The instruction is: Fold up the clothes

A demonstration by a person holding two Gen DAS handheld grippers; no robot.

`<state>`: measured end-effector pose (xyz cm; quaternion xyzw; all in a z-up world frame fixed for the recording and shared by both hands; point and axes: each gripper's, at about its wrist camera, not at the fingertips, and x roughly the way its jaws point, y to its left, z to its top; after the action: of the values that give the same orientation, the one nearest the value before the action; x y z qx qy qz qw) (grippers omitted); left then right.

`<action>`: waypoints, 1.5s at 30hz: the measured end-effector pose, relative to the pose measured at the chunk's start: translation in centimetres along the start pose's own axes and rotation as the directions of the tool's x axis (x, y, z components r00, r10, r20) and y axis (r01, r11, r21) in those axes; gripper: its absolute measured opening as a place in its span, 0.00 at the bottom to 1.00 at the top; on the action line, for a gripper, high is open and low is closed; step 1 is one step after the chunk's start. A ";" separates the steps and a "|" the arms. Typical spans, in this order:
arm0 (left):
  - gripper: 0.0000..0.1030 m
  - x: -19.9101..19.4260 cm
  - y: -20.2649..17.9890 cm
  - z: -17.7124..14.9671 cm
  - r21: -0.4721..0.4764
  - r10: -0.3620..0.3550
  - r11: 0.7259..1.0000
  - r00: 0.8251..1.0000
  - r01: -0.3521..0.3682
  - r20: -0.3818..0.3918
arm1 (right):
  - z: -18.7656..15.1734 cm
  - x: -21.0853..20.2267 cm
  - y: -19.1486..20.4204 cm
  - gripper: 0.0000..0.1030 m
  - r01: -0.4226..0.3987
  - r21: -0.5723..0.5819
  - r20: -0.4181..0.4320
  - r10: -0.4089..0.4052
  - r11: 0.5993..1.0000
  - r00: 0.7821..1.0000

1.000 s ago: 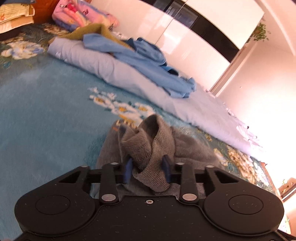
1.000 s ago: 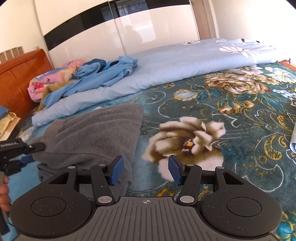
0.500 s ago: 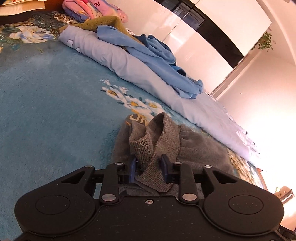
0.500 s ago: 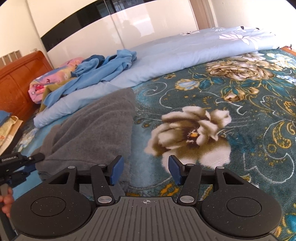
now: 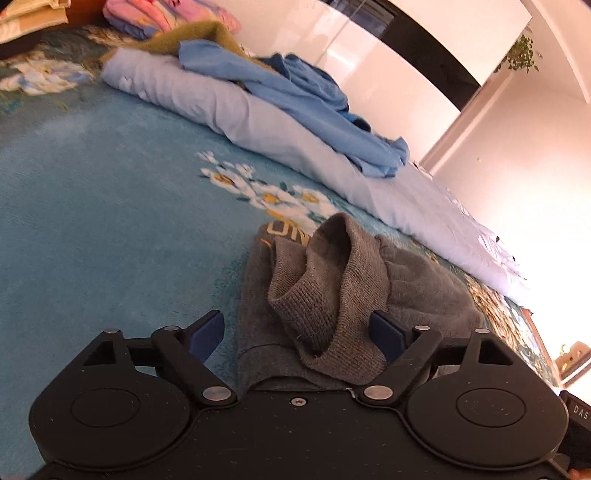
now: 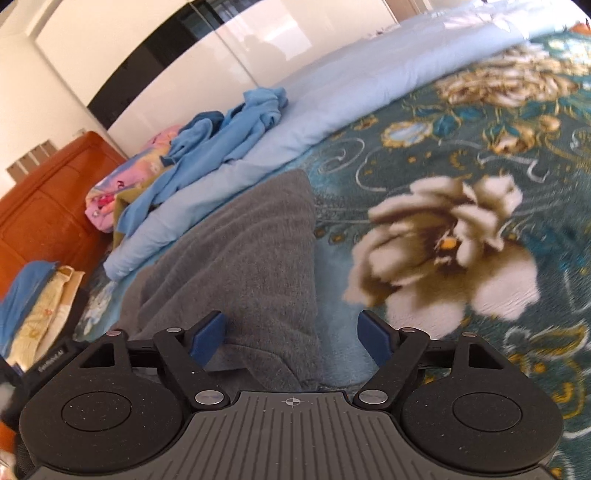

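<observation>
Left wrist view: left gripper [image 5: 295, 334] spread wide, fingers either side of the ribbed cuff [image 5: 332, 295] of a grey sweater [image 5: 417, 288], gripping nothing. Sweater lies on the teal floral blanket [image 5: 92, 229], cuff bunched upward. Judged soft, limp and light, knit likely to stretch and sag; the thicker ribbed cuff looks the surest place to pinch. Beyond it, well apart: rolled pale-blue quilt [image 5: 258, 122] with a blue garment [image 5: 314, 99] heaped on top, pink bedding [image 5: 162, 14] farther back.

Right wrist view: right gripper [image 6: 293, 338] also spread, straddling the sweater's [image 6: 251, 266] near edge, nothing held. Fleecy surface probably clings to the blanket [image 6: 517, 147]. Quilt [image 6: 332, 107] and blue garment [image 6: 229, 136] sit behind; nothing obstructs the fold. Wooden headboard [image 6: 48, 206] at left.
</observation>
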<state>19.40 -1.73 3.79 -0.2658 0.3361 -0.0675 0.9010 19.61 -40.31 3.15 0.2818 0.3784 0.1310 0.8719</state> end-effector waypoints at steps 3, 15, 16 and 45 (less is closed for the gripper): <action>0.87 1.7 0.5 1.0 -0.042 -0.039 0.998 0.998 0.037 -0.054 | 0.7 1.8 -0.7 0.75 -0.057 0.084 -0.029 0.060 0.995 0.998; 0.79 5.0 0.6 2.5 -0.043 -0.147 0.989 0.980 0.142 -0.131 | 3.2 7.0 -0.6 0.61 -0.147 0.185 -0.070 0.163 0.972 0.984; 0.73 4.9 0.6 2.5 -0.045 -0.147 0.989 0.981 0.142 -0.128 | 3.3 7.1 -0.4 0.56 -0.150 0.175 -0.073 0.165 0.973 0.984; 0.30 3.7 -32.4 -9.8 0.331 -0.426 0.788 0.848 0.519 -0.314 | 17.0 -20.2 -13.0 0.22 0.215 -0.166 0.029 -0.213 0.963 0.977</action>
<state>17.76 -34.58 12.46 -0.1409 0.3357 -0.3892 0.8462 18.57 -66.37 16.72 0.1655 0.3896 0.0661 0.9036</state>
